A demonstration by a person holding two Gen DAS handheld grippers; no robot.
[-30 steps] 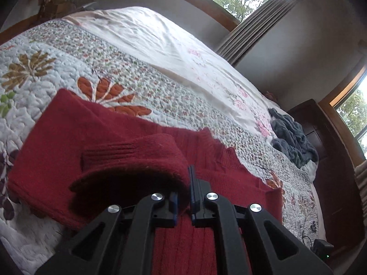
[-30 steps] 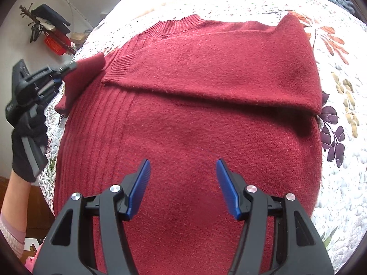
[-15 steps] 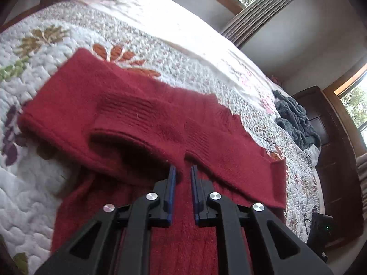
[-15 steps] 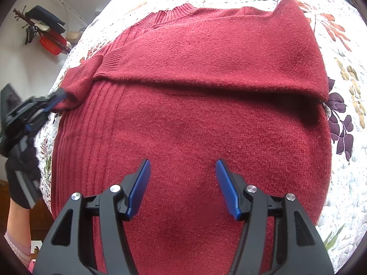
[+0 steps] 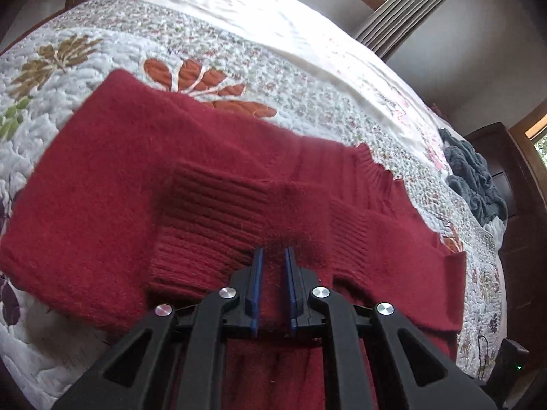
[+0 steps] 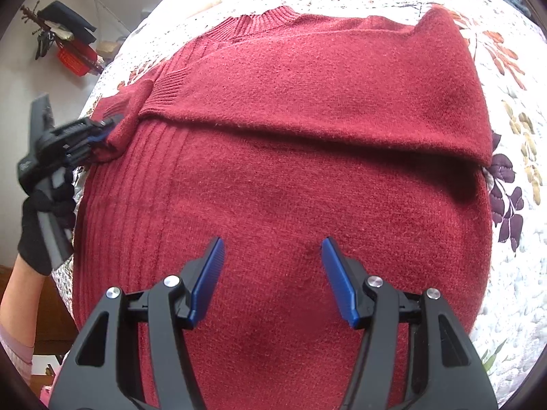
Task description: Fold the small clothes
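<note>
Red sweater [image 6: 290, 177]: spread flat on quilted bed [image 6: 512, 256], collar at far edge, both sleeves folded across chest.
Left gripper [image 5: 272, 256]: at sweater's left edge, nearly closed; cuff [image 5: 212, 225] at fingertips, hold on it not discernible.
Right gripper [image 6: 272, 259]: above sweater's lower half, spread wide, empty; nearer the hem.
Long axis: collar to hem.
Containers: none seen.

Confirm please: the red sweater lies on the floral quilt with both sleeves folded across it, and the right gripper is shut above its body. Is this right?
Not quite. The right gripper is open, its blue pads wide apart above the red sweater, as the right wrist view shows. The sweater does lie on the floral quilt with both sleeves folded across it.
</note>
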